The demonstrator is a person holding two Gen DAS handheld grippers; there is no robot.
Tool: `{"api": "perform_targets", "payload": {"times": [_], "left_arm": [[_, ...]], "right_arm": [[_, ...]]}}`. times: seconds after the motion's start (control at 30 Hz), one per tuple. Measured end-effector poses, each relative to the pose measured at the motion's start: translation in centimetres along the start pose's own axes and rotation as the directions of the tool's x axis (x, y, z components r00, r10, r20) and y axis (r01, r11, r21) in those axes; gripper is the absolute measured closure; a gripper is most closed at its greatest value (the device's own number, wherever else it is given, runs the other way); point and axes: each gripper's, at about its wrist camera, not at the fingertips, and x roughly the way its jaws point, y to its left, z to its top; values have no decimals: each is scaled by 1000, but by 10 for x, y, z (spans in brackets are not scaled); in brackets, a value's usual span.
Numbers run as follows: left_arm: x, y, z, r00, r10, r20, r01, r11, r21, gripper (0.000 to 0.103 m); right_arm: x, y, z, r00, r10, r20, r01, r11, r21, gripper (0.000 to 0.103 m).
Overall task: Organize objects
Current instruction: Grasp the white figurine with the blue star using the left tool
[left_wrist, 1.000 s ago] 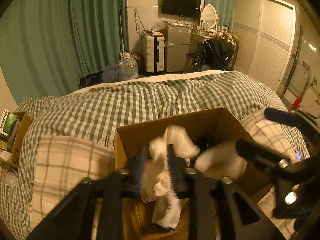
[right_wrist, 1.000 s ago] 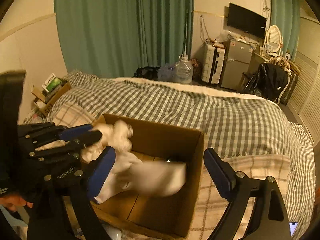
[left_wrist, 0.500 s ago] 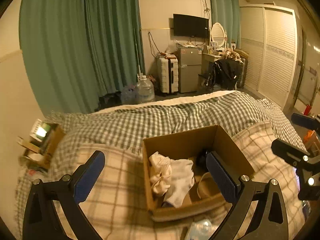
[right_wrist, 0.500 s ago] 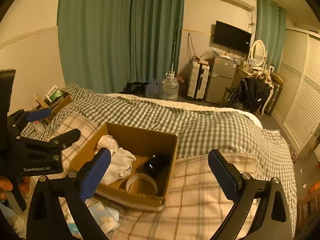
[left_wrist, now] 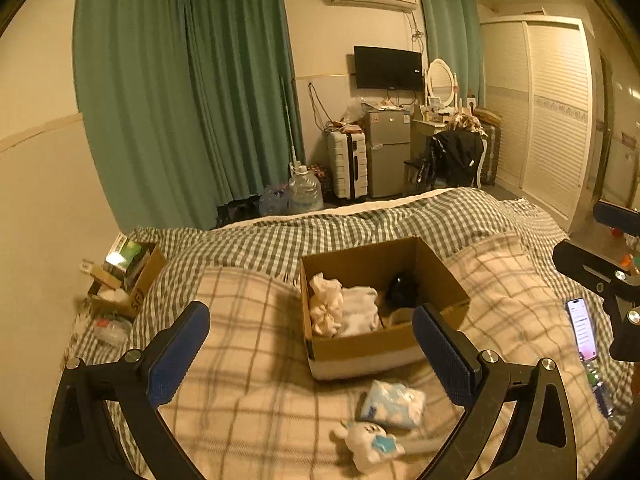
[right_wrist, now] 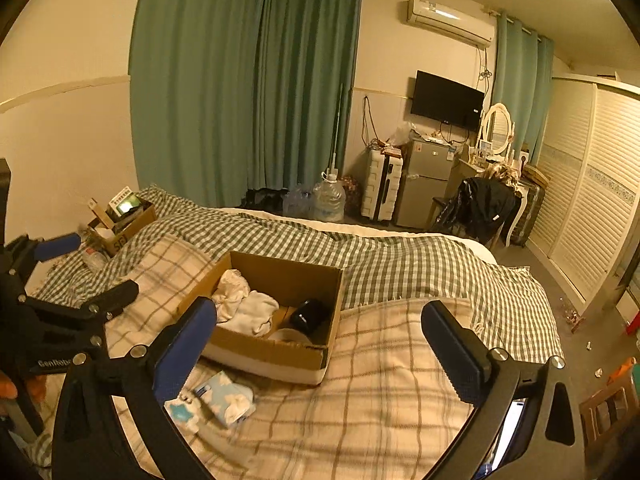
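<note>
A cardboard box (left_wrist: 384, 346) (right_wrist: 280, 354) sits on the plaid blanket of the bed. Inside lie white cloths (left_wrist: 344, 310) (right_wrist: 246, 306), a black object (left_wrist: 402, 290) (right_wrist: 310, 314) and a tape roll (right_wrist: 286, 335). In front of the box lie a blue-and-white tissue pack (left_wrist: 392, 404) (right_wrist: 226, 398) and a small white plush toy (left_wrist: 368, 442) (right_wrist: 184, 410). My left gripper (left_wrist: 310, 354) is open and empty, raised above and in front of the box. My right gripper (right_wrist: 318, 344) is open and empty, also above the box's near side.
A phone (left_wrist: 582, 328) lies lit on the blanket at the right. A second cardboard box (left_wrist: 128, 276) with items stands at the bed's left edge by the wall. A water jug (left_wrist: 306, 192), suitcase (left_wrist: 348, 164) and fridge stand beyond the bed.
The left gripper let go of the white cloth, which now lies in the box. Both grippers opened wide and pulled up and back from the box.
</note>
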Motion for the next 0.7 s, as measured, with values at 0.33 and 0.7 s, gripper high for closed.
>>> {"api": "perform_targets", "payload": {"times": [0.33, 0.7], "left_arm": [[-1, -3, -55, 999, 1, -32, -3, 998, -58, 0], [63, -31, -125, 969, -38, -244, 38, 999, -3, 0]], "right_arm": [[-2, 23, -45, 999, -37, -29, 36, 999, -16, 0], [58, 27, -99, 982, -54, -181, 54, 999, -3, 0]]}}
